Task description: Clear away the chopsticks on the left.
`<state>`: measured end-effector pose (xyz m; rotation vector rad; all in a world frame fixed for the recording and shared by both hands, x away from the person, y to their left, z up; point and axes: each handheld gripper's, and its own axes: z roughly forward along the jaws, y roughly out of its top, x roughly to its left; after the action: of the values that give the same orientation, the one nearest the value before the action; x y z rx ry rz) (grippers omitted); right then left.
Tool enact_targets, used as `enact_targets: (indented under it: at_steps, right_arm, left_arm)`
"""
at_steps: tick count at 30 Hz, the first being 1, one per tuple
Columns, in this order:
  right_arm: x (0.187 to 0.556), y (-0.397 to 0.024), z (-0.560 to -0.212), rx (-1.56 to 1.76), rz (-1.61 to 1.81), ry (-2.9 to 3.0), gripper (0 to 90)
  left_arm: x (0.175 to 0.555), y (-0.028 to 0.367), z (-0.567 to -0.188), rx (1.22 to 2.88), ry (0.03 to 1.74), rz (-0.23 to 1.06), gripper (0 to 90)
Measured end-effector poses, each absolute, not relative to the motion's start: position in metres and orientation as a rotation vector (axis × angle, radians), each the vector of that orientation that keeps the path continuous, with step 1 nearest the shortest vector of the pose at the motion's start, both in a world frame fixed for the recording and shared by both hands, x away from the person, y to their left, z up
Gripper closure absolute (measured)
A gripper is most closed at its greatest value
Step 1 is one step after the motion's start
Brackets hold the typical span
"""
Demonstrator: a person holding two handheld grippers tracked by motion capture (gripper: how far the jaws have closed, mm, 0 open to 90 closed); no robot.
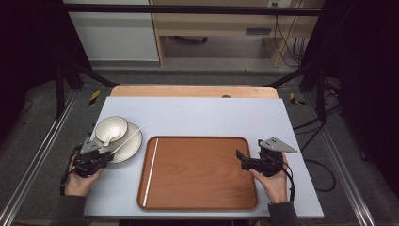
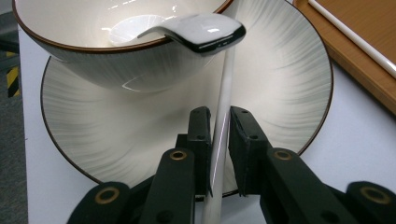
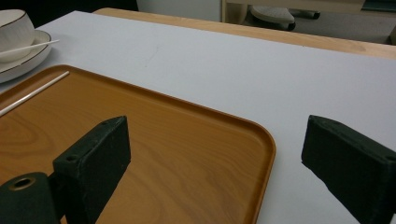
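Left tool clamped on a white chopstick at the plate; right tool wide at the tray's right edge.

Your left tool point(image 2: 219, 135) has its jaws narrowed onto the white chopstick point(image 2: 223, 98), which runs up between the pads and across the plate point(image 2: 289, 84), passing just beside the bowl point(image 2: 93, 60). The bowl stands on the plate at the left of the counter point(image 1: 202, 113), and a spoon point(image 2: 201, 30) rests inside it with its handle over the rim. A second white chopstick point(image 1: 150, 172) lies along the left side of the wooden tray point(image 1: 202, 188), which sits at the middle of the counter. Your right tool point(image 3: 215, 163) holds its jaws wide with nothing between them; one jaw stands over the tray's right edge, the other over the bare counter.
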<state>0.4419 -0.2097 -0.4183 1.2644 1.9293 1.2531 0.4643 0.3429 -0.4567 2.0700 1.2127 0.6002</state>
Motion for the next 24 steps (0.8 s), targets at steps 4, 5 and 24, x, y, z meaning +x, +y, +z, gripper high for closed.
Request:
enact_targets:
  at_steps: [4, 5, 24]
  right_arm:
    - [0.442, -0.210, -0.418, 1.265, 1.255, 1.927, 8.1]
    - [0.442, -0.210, -0.418, 1.261, 1.250, 1.929, 8.1]
    - [0.441, -0.211, -0.418, 1.262, 1.248, 1.928, 8.0]
  left_arm:
    - [0.464, 0.342, -0.457, 2.064, 1.212, 0.581, 80.4]
    - [0.464, 0.341, -0.457, 2.059, 1.212, 0.575, 81.1]
    - [0.449, 0.327, -0.445, 1.995, 1.201, 0.588, 83.8]
